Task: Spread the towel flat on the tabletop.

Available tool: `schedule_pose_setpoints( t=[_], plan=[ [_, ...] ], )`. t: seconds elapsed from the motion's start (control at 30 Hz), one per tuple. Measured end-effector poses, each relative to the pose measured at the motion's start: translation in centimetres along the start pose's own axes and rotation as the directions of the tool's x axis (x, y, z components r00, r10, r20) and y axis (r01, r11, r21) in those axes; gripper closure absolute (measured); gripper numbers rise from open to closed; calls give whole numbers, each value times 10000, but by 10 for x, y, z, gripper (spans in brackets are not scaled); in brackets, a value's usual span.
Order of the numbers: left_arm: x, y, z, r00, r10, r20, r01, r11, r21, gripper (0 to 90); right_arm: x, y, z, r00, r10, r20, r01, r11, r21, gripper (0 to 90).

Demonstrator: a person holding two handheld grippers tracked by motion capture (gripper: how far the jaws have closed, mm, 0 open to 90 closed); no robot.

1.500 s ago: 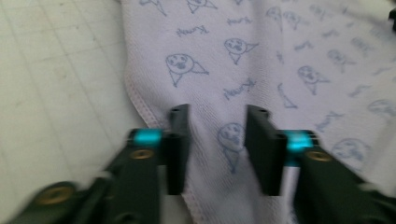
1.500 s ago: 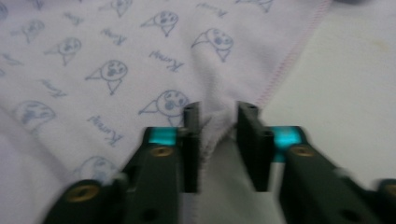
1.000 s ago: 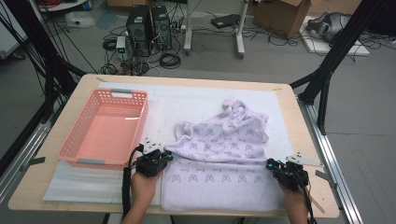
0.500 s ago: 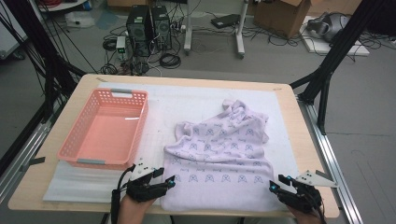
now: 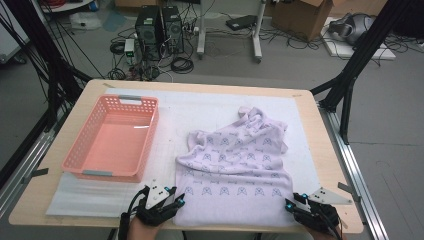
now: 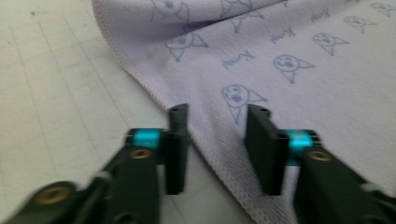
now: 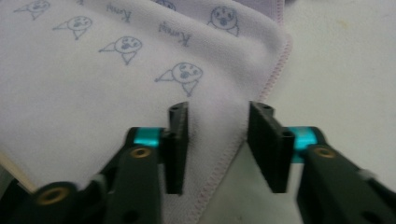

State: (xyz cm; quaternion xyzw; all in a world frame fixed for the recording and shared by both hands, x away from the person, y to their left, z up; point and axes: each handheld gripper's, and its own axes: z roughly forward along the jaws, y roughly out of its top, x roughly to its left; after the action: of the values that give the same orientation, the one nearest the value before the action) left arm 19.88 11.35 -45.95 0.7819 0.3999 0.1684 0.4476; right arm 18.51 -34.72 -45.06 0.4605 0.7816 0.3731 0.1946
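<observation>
A lilac towel [image 5: 235, 170] printed with small cat faces lies on the white mat, smooth at the near end and bunched at the far end. My left gripper [image 5: 175, 196] is at its near left corner and my right gripper [image 5: 291, 202] at its near right corner. In the left gripper view the stitched left hem [image 6: 205, 149] runs between the jaws of the left gripper [image 6: 217, 121], with the pads apart from it. In the right gripper view the right hem [image 7: 224, 163] lies flat between the jaws of the right gripper [image 7: 218, 119]. Both pairs of jaws have just been closing, and both stand open.
A pink plastic basket [image 5: 102, 174] stands empty on the left of the mat. The wooden table's near edge [image 5: 75, 222] is just under both hands. On the floor beyond the table are computer towers [image 5: 160, 27], cables and black frame legs.
Both hands have drawn back toward the table's near edge. The towel's near end has come with them and now lies flatter and longer. The jaws opened wider midway and are narrower now.
</observation>
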Motion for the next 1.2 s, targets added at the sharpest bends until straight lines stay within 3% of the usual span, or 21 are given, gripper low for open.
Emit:
schedule_pose_setpoints(
  t=[0.07,0.13,0.43,0.83,0.87,0.9,0.97,1.0,1.1,1.2],
  plan=[
    [1,-1,-2,9997,-168,149,168,9999,31,850,-1,-1,-2,9998,62,-162,-61,10000,29,754],
    [1,-2,-3,9990,-395,191,395,9992,6,862,-1,-2,-3,9990,58,-436,-55,10000,67,850],
    [1,-12,-25,9926,-1044,623,1054,9943,-134,868,0,-13,-18,9954,223,-929,-207,9996,177,868],
    [-10,-32,-49,9894,-942,1103,925,9955,204,866,14,-29,-42,9907,57,-1360,5,9990,456,872],
    [-10,-32,-49,9901,-949,1034,948,9955,56,852,16,-30,-43,9902,15,-1395,59,9986,527,871],
    [-10,-31,-49,9921,-867,904,882,9960,-133,796,17,-31,-44,9895,28,-1448,50,9986,534,847],
    [-4,-26,-44,9913,-1073,764,1107,9930,-416,569,16,-29,-44,9899,154,-1407,-109,9994,327,639],
    [0,-22,-41,9907,-1150,722,1195,9910,-601,524,13,-25,-43,9911,281,-1299,-274,9996,78,586],
    [9,-9,-31,9868,-1431,759,1503,9837,-988,464,6,-14,-36,9939,420,-1015,-482,9971,-595,502],
    [18,1,-18,9883,-1385,636,1444,9846,-987,450,-1,-2,-23,9974,417,-581,-450,9974,-564,502]
  ],
)
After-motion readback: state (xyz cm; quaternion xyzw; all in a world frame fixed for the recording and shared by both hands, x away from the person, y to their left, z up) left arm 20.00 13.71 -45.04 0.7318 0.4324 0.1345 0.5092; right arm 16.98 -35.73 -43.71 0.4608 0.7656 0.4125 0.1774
